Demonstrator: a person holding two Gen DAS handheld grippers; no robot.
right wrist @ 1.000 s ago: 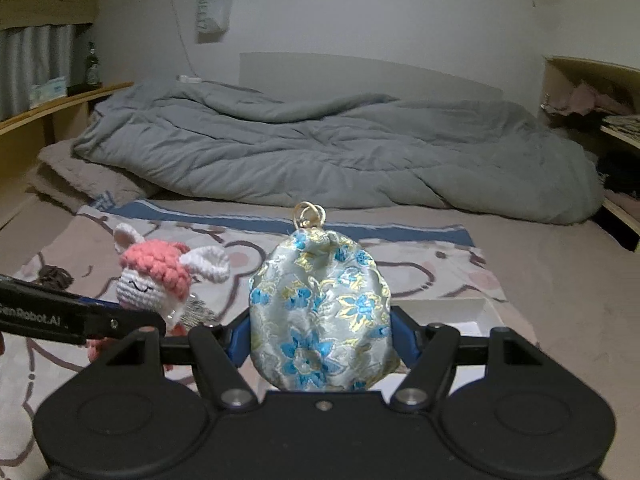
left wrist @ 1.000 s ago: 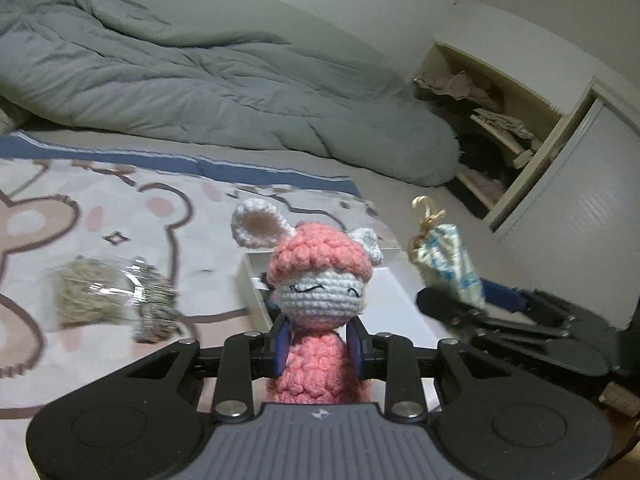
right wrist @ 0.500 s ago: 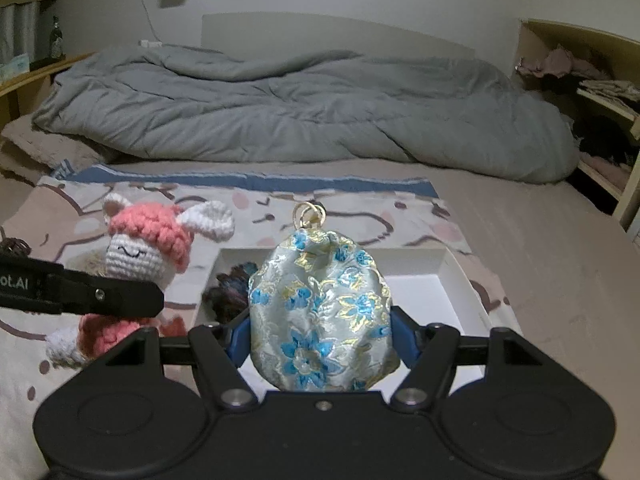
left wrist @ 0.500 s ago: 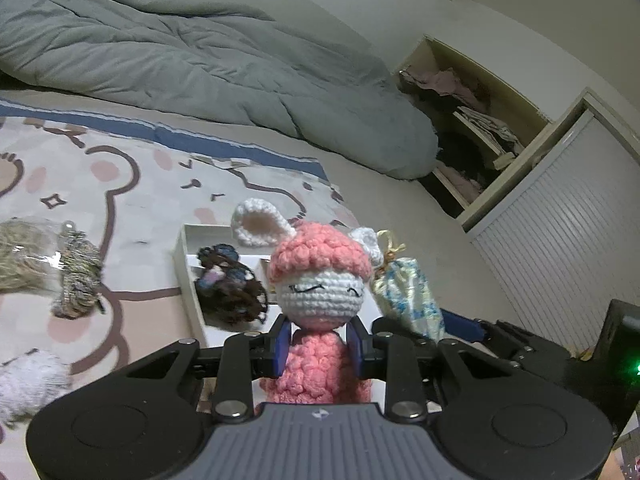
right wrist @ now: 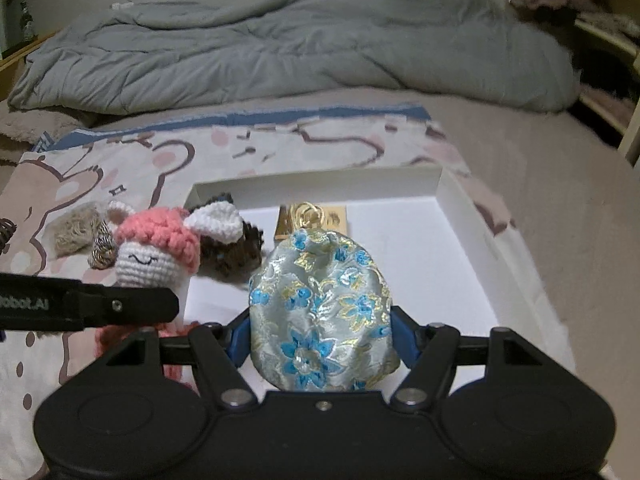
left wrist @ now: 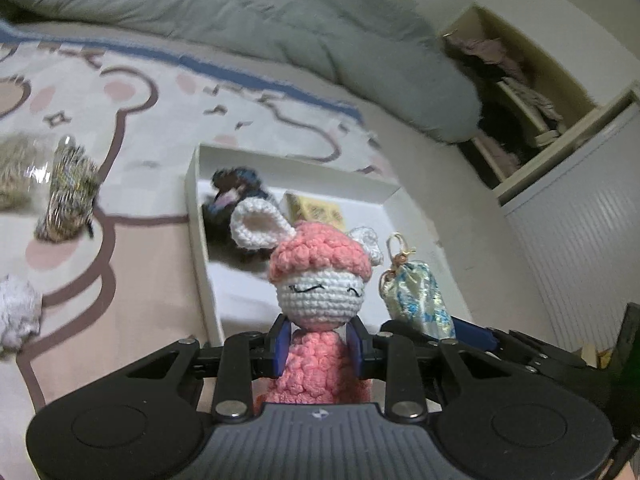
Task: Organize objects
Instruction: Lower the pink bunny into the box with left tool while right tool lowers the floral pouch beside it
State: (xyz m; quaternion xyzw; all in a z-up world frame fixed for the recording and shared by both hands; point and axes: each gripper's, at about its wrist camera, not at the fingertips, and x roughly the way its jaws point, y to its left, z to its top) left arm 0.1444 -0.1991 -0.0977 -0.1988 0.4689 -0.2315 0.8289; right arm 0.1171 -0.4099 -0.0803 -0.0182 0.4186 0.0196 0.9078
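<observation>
My left gripper [left wrist: 319,346] is shut on a pink and white crochet doll [left wrist: 320,280], held above the near left edge of a shallow white box [left wrist: 192,200]. My right gripper [right wrist: 320,338] is shut on a silver brocade pouch [right wrist: 322,312] with blue flowers and a gold clasp, held over the box [right wrist: 460,216]. The pouch [left wrist: 418,298] shows to the right of the doll in the left wrist view; the doll [right wrist: 156,252] shows at the left in the right wrist view. Inside the box lie a dark hair scrunchie [left wrist: 232,204] and a small gold box [left wrist: 316,212].
The box rests on a bear-print blanket [left wrist: 120,120]. Left of it lie a glittery scrunchie [left wrist: 68,196], a bag of straw-like filler [left wrist: 16,172] and a white fluffy item [left wrist: 16,312]. A grey duvet [right wrist: 300,48] lies behind. Open shelves [left wrist: 516,92] stand at the right.
Both grippers have moved forward and down over the white box with their objects still held. The gold box inside has come into view.
</observation>
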